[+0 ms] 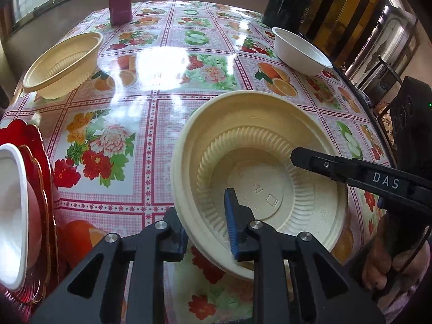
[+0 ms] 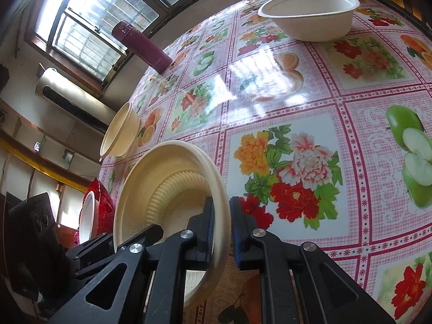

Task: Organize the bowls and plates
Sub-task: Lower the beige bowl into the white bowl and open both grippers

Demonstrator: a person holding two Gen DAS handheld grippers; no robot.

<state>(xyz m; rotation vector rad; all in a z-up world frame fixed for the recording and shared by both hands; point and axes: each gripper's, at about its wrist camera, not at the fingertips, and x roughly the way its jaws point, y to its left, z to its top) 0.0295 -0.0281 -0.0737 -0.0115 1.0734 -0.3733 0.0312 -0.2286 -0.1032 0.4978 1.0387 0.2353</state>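
A: Left gripper (image 1: 206, 222) status?
B: Pinched on the near rim of the ribbed cream bowl (image 1: 259, 172). One blue pad inside the wall, the other outside. Bowl sits tilted just over the floral tablecloth (image 1: 151, 102), near edge of the table.

A: Right gripper (image 2: 222, 229)?
B: On the same bowl (image 2: 172, 189), opposite rim. Fingers straddle the wall, narrow gap. Inner pad looks against it; a sliver of daylight shows at the outer pad, so can't confirm a firm clamp.

A: Other dishes?
B: Second cream bowl (image 1: 62, 66) at the far left of the table, well apart. White bowl (image 1: 301, 51) far right, near the dark container (image 1: 289, 0). Another white bowl (image 1: 12, 210) rests on the red plate (image 1: 40, 162) at the left edge. Maroon bottle (image 2: 141, 46) stands at the far edge by the window.
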